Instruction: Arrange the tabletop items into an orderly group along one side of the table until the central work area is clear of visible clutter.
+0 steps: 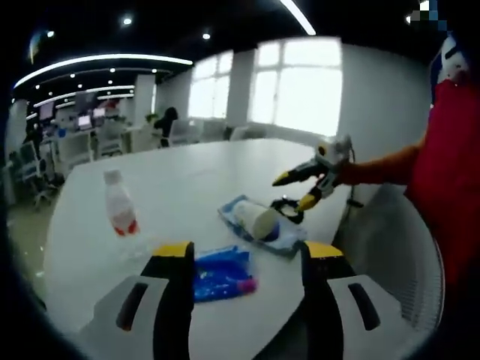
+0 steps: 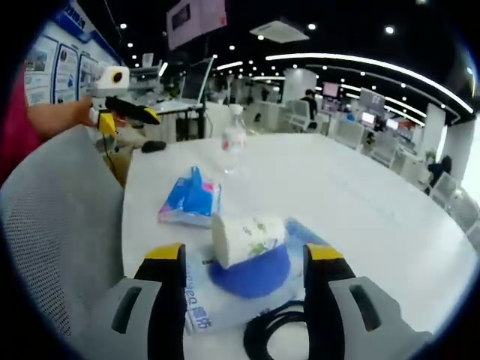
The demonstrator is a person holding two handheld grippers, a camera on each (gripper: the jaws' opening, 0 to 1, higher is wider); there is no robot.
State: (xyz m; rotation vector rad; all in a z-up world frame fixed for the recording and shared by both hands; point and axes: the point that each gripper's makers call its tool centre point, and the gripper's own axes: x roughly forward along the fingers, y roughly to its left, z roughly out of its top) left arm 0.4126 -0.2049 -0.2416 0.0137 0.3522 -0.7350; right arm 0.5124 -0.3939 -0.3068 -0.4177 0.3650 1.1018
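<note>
On a large white table in a bright open office, several small items lie near one edge. In the left gripper view, the left gripper rises from the bottom with its yellow-tipped black jaws spread wide, holding nothing. Between the jaws and just beyond them lies a blue tissue pack. Farther along the table edge, a white paper roll lies on its side on a blue and clear plastic bag, with a black cable just behind it. A clear plastic water bottle with a red label stands upright, well apart from these, toward the table's middle. The right gripper reaches in over the table edge near the cable, its yellow-tipped jaws parted and holding nothing, on a person's orange-sleeved arm.

In the right gripper view, the right gripper also has its jaws wide apart and empty. The paper roll lies just ahead between them on the bag, the black cable looped close below. Beyond lie the tissue pack and the upright bottle. The left gripper shows in the distance, beside a grey mesh chair back.
</note>
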